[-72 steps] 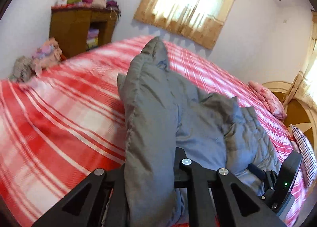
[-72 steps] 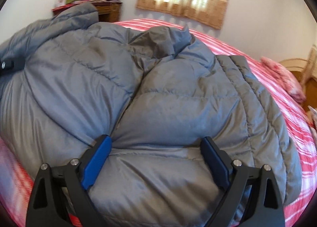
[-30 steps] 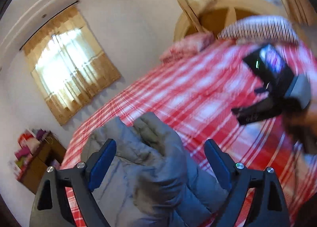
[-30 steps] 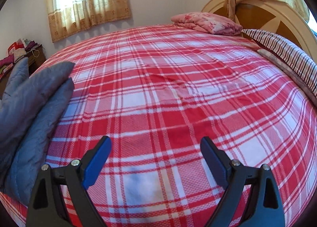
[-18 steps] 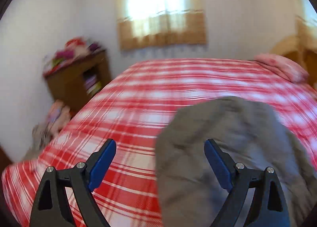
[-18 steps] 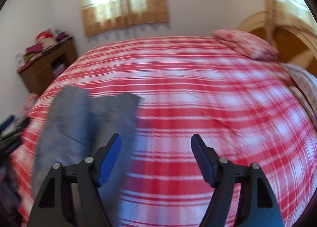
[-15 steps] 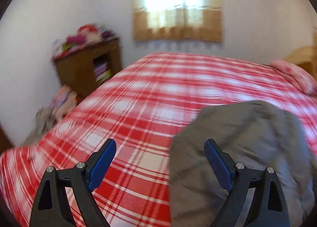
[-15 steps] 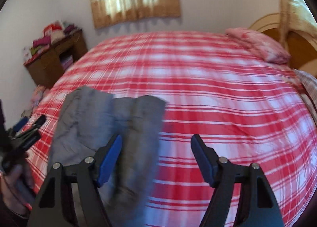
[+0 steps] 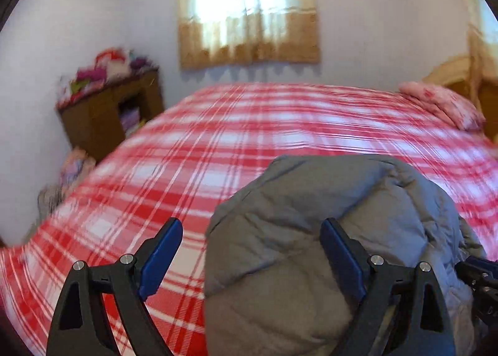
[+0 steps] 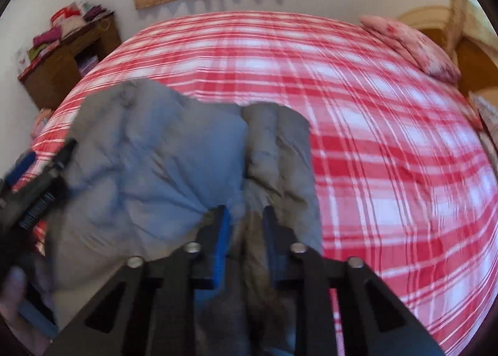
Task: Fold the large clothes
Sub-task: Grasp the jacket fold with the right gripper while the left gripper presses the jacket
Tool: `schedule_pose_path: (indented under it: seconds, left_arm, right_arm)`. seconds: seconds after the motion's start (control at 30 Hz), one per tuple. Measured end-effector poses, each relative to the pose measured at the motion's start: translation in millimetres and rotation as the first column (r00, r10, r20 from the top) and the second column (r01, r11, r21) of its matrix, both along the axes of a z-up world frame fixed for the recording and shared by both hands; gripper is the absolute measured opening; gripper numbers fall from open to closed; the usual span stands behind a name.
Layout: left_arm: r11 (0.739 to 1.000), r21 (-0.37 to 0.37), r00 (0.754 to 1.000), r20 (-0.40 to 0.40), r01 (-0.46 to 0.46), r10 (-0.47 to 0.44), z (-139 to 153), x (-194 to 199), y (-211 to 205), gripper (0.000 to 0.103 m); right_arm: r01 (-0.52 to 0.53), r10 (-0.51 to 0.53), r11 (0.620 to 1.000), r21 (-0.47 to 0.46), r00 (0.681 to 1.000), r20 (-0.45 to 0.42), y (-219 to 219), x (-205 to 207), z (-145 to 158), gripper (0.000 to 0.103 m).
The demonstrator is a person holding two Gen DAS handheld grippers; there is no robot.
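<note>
A grey puffy jacket (image 9: 326, 231) lies bundled on the red plaid bed (image 9: 249, 125). In the left wrist view my left gripper (image 9: 249, 250) is open, its blue pads apart, with the jacket's left edge bulging up between them. In the right wrist view my right gripper (image 10: 244, 228) is shut on a fold of the jacket (image 10: 162, 163). The left gripper's black body (image 10: 37, 188) shows at the left edge of that view, beside the jacket.
A brown wooden cabinet (image 9: 112, 113) with piled clothes stands at the bed's far left corner. A pink pillow (image 9: 442, 104) lies at the far right by the wooden headboard (image 10: 467, 54). A curtained window (image 9: 249, 10) is on the back wall.
My right gripper has closed on the jacket, where before it hung open over the bed. My left gripper, earlier shut on the jacket, is open and has swung around beside it.
</note>
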State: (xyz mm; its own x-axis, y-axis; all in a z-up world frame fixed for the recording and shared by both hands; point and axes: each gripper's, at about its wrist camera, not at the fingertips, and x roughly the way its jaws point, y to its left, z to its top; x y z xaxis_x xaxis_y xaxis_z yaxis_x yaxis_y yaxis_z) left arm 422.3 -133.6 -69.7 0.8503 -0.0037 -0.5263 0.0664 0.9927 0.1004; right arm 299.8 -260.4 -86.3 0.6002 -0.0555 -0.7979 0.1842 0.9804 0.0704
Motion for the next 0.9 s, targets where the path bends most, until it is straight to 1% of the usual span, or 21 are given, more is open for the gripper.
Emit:
schedule_pose_path:
  seconds: [0.07, 0.13, 0.2, 0.23, 0.3, 0.33, 0.4, 0.47, 0.53, 0.57, 0.63, 0.7, 0.73, 0.8, 0.9]
  left_arm:
    - [0.998, 0.055, 0.999, 0.022, 0.033, -0.035, -3.3, -4.3, -17.4, 0.091]
    - [0.992, 0.096, 0.996, 0.019, 0.081, -0.083, -10.1, -7.5, -35.8, 0.091]
    - [0.985, 0.136, 0.994, 0.013, 0.106, -0.109, -16.0, -9.6, -49.6, 0.091]
    - [0.983, 0.146, 0.993, 0.012, 0.115, -0.118, -17.5, -8.8, -52.4, 0.091]
    - [0.977, 0.162, 0.99, 0.004, 0.136, -0.139, -17.7, -9.7, -58.0, 0.091]
    - [0.977, 0.164, 0.99, 0.003, 0.138, -0.14, -18.1, -8.6, -58.1, 0.091]
    - [0.976, 0.167, 0.99, -0.004, 0.142, -0.143, -18.0, -7.4, -59.9, 0.091]
    - [0.976, 0.165, 0.99, -0.013, 0.139, -0.139, -18.1, -5.7, -61.3, 0.091]
    - [0.977, 0.163, 0.99, -0.015, 0.14, -0.14, -16.8, -5.9, -61.2, 0.091]
    - [0.977, 0.161, 0.99, -0.015, 0.14, -0.139, -15.1, -6.4, -60.2, 0.091]
    - [0.982, 0.138, 0.992, -0.007, 0.126, -0.127, -9.7, -7.7, -53.9, 0.091]
    - [0.992, 0.093, 0.996, 0.001, 0.089, -0.089, -4.5, -5.5, -37.6, 0.091]
    - [0.994, 0.072, 0.997, -0.006, 0.078, -0.077, -5.2, -3.5, -31.0, 0.091]
    - [0.997, 0.041, 0.997, -0.042, 0.072, -0.071, -11.3, 4.5, -22.5, 0.091]
    - [0.996, 0.008, 0.99, -0.104, 0.094, -0.092, -28.3, 14.4, -24.3, 0.091]
  right_arm:
    - [0.028, -0.028, 0.999, 0.046, 1.0, -0.005, -12.1, -5.1, -20.3, 0.018]
    - [0.036, -0.035, 0.997, 0.065, 0.999, -0.013, -18.3, -6.7, -34.1, 0.017]
    - [0.035, -0.034, 0.997, 0.064, 0.999, -0.02, -21.8, -9.1, -37.7, 0.017]
    - [0.041, -0.039, 0.996, 0.073, 0.999, -0.026, -26.9, -11.0, -34.1, 0.017]
    - [0.074, -0.074, 0.995, 0.072, 0.997, -0.002, -37.7, -17.1, -13.3, 0.017]
    - [0.086, -0.087, 0.995, 0.045, 0.996, 0.028, -40.2, -19.7, 2.8, 0.017]
    - [0.102, -0.103, 0.995, 0.011, 0.991, 0.085, -39.0, -20.4, 32.9, 0.021]
    - [0.094, -0.095, 0.995, 0.015, 0.987, 0.128, -31.1, -15.1, 58.0, 0.021]
    - [0.065, -0.07, 0.997, 0.032, 0.985, 0.156, -19.2, -5.8, 64.8, 0.021]
    - [0.051, -0.058, 0.998, 0.047, 0.986, 0.155, -13.3, 3.0, 59.9, 0.021]
    - [0.023, -0.039, 0.995, 0.099, 0.987, 0.157, -5.8, 10.1, 40.2, 0.021]
    - [0.022, -0.032, 0.997, 0.077, 0.992, 0.121, 1.4, 19.3, 13.2, 0.019]
    - [0.019, -0.027, 0.998, 0.067, 0.993, 0.118, 4.0, 20.2, 1.0, 0.019]
    - [0.024, -0.029, 0.999, 0.04, 0.992, 0.126, 5.6, 18.1, -16.3, 0.017]
    - [0.041, -0.05, 0.997, 0.069, 0.989, 0.137, -1.4, 13.0, -26.5, 0.016]
